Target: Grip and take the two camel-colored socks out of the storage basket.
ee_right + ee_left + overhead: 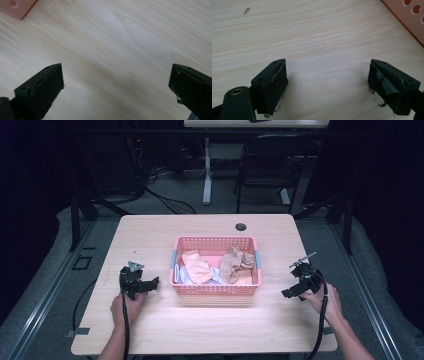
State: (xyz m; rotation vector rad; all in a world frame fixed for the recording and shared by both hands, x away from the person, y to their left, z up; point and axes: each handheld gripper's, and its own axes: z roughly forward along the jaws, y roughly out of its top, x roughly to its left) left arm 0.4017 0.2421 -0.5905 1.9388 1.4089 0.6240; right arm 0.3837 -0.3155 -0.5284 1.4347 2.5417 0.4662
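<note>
A pink perforated basket (215, 288) stands in the middle of the wooden table (150, 235). Inside it lie crumpled cloths, peach and tan ones (196, 266) with a pale blue-white piece (216, 275) between them. My left gripper (150, 285) rests on the table left of the basket, open, with bare wood between its jaws (328, 75). The basket's corner (412, 17) shows at the upper right of the left gripper view. My right gripper (288, 293) sits right of the basket, open wide over bare wood (117, 77). A pink basket corner (17, 7) shows at the upper left there.
A round cable hole (241, 226) sits near the table's far edge. Behind the table stand a black chair (272, 165), a white desk leg (207, 170) and loose cables (165, 195) on the floor. Cables trail from both grippers over the near edge.
</note>
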